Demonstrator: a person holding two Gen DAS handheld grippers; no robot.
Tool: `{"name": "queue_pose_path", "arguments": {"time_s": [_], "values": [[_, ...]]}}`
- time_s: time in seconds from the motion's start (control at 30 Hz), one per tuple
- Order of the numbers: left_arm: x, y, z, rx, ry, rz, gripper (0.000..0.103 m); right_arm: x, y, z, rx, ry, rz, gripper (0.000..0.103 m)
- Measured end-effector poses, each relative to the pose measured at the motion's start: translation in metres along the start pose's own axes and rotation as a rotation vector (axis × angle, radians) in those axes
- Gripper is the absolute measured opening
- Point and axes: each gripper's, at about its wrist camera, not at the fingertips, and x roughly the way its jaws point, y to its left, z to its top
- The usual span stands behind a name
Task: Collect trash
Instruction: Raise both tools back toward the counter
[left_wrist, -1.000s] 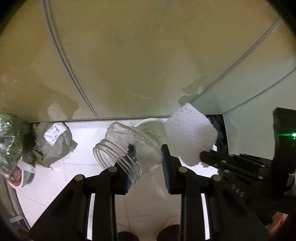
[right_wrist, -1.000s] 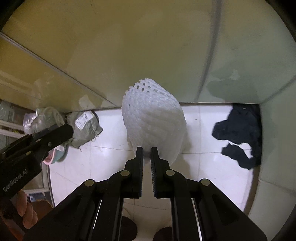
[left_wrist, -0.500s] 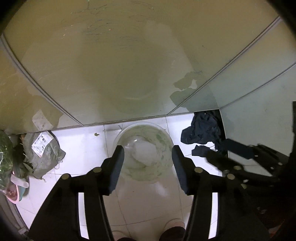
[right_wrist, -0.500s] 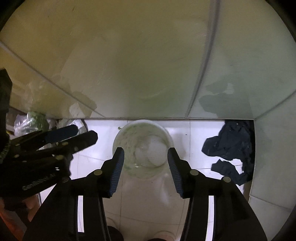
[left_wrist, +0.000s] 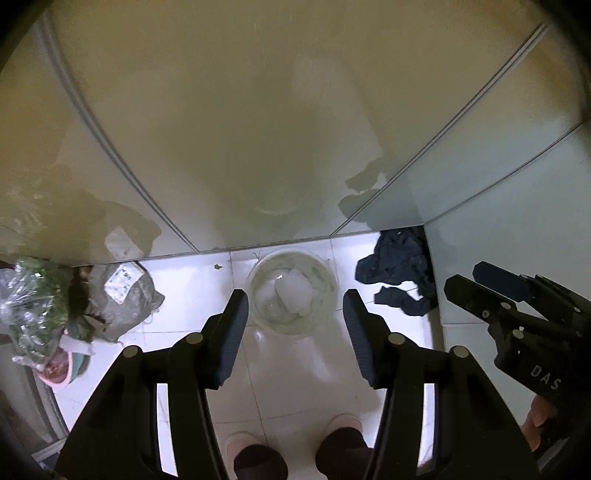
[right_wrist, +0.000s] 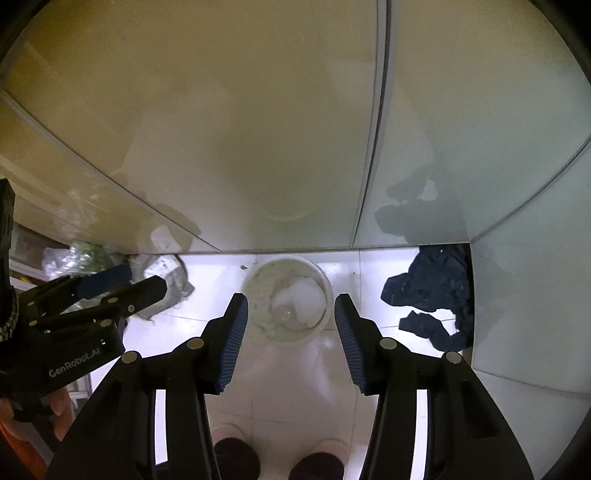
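Both claws hang spread and empty above the white bucket (left_wrist: 293, 295) on the tiled floor (left_wrist: 192, 291). In it lie the foam net (left_wrist: 295, 293) and clear jar (left_wrist: 275, 308). The left claw (right_wrist: 144, 286) reads "GenRobot.AI"; the right claw (left_wrist: 466, 282) shows "DAS". A grey bag (left_wrist: 123, 295) bears an unreadable label (left_wrist: 122, 281).

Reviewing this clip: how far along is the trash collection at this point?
Done: a white foam net and a clear plastic jar lie inside the bucket. In hand: nothing; the left gripper and right gripper are both open and empty above it. Left: a grey bag and dark cloth lie on the floor, if they count.
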Motion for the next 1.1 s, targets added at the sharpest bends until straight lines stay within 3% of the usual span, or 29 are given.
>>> {"name": "queue_pose_path", "arguments": {"time_s": [0.33,0.73,0.93,1.1], "values": [[-0.184,-0.018,0.015,0.009,-0.128,-0.006,0.052,-0.152,0.042,0.024,-0.009,-0.096,0.026,0.045],[-0.388,-0.022,0.032,0.088,-0.367,-0.051,0.053,-0.340,0.102,0.032,0.021,-0.351,-0.029,0.045],[-0.458,-0.023,0.042,0.132,-0.507,-0.068,0.053,-0.409,0.124,0.034,0.019,-0.509,-0.068,0.046],[-0.497,-0.023,0.063,0.135,-0.606,-0.070,0.062,-0.440,0.131,0.045,0.016,-0.607,-0.088,0.054]]}}
